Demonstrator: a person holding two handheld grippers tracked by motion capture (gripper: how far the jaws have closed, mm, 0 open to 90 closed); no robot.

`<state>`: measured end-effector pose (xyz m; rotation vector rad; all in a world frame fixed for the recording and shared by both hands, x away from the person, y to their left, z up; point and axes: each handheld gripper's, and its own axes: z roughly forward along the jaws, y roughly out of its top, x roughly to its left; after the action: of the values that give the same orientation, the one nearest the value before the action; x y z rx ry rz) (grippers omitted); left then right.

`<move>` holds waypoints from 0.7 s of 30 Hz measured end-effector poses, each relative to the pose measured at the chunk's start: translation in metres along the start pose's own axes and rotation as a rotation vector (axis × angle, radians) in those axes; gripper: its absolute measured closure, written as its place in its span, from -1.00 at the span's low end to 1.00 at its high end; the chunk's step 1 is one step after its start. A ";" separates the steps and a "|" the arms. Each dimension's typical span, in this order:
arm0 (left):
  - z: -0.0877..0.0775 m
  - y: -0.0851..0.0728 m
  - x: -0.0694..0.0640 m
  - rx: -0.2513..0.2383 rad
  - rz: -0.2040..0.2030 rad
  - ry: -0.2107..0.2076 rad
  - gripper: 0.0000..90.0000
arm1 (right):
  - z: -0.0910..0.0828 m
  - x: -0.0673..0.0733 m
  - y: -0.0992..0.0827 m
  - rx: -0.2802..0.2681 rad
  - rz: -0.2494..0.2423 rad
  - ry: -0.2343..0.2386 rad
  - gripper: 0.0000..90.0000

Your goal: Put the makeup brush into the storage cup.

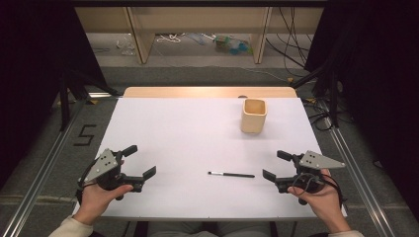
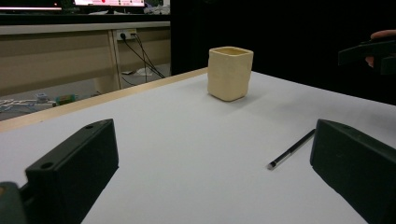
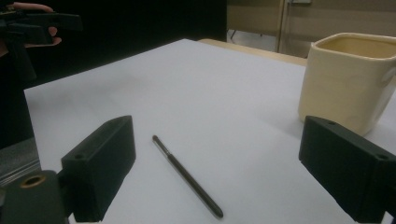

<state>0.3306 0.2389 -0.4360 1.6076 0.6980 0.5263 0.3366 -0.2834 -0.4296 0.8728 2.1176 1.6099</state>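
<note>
Brush (image 1: pixel 231 174) lying flat on the white surface (image 1: pixel 197 128), between your hands.
You are holding the right hand-held gripper (image 1: pixel 272 166) and left hand-held gripper (image 1: pixel 140 161) open and empty; closing low risks the thin handle rolling away, well short of the cup (image 1: pixel 254 115).

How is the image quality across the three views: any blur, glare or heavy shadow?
High view: even light, sharp, the cup casts a faint shadow on the table. Left gripper view: the near jaws are soft, the cup and the thin brush sharp. Right gripper view: dimmer, jaws blurred, dark backdrop, no glare.
</note>
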 end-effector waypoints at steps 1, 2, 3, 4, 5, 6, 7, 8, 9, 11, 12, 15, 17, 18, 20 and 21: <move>0.000 0.000 0.000 0.001 -0.004 -0.001 -0.97 | 0.000 0.001 0.000 0.006 -0.001 0.003 -0.74; 0.000 0.000 0.000 0.002 -0.004 -0.003 -0.97 | 0.000 0.001 0.000 0.006 -0.001 0.003 -0.74; 0.000 0.000 -0.001 0.001 -0.006 -0.005 -0.97 | 0.000 0.000 0.000 0.006 -0.016 -0.004 -0.74; 0.001 -0.001 0.000 -0.009 -0.013 -0.018 -0.96 | 0.001 0.000 0.000 -0.016 -0.012 0.002 -0.73; 0.000 0.000 -0.001 -0.004 -0.016 -0.017 -0.95 | 0.000 0.000 0.001 0.004 -0.005 -0.007 -0.72; 0.000 0.000 -0.001 -0.003 -0.013 -0.016 -0.95 | 0.000 0.000 0.001 0.002 -0.005 -0.014 -0.71; 0.000 0.000 -0.001 -0.002 -0.013 -0.015 -0.95 | 0.000 0.000 0.001 0.002 -0.005 -0.014 -0.71; 0.001 -0.001 -0.001 -0.012 -0.015 -0.023 -0.95 | -0.001 -0.001 0.002 0.016 -0.015 -0.022 -0.71; 0.000 0.000 -0.001 -0.004 -0.015 -0.017 -0.95 | 0.000 0.000 0.003 0.024 -0.006 -0.018 -0.71; 0.000 0.000 -0.001 -0.002 -0.007 -0.011 -0.95 | 0.004 0.000 0.003 -0.009 -0.001 -0.013 -0.70; 0.000 0.000 -0.001 -0.003 -0.013 -0.012 -0.95 | 0.005 0.000 0.004 -0.008 0.002 -0.016 -0.69; 0.002 0.000 -0.002 -0.004 -0.011 -0.016 -0.95 | 0.009 0.000 0.007 -0.020 -0.001 -0.024 -0.67; 0.002 0.000 -0.003 -0.003 -0.006 -0.018 -0.94 | 0.013 0.000 0.008 -0.034 0.001 -0.017 -0.67; 0.002 0.000 -0.003 -0.005 -0.009 -0.022 -0.94 | 0.014 0.001 0.010 -0.020 -0.010 -0.025 -0.66; 0.002 0.000 -0.004 -0.005 -0.013 -0.021 -0.94 | 0.015 0.002 0.011 -0.042 -0.020 -0.036 -0.65; 0.002 0.000 -0.003 -0.004 -0.009 -0.021 -0.94 | 0.015 0.002 0.011 -0.042 -0.020 -0.036 -0.65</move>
<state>0.3296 0.2355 -0.4365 1.6035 0.6875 0.5034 0.3476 -0.2691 -0.4231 0.8583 2.0539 1.6108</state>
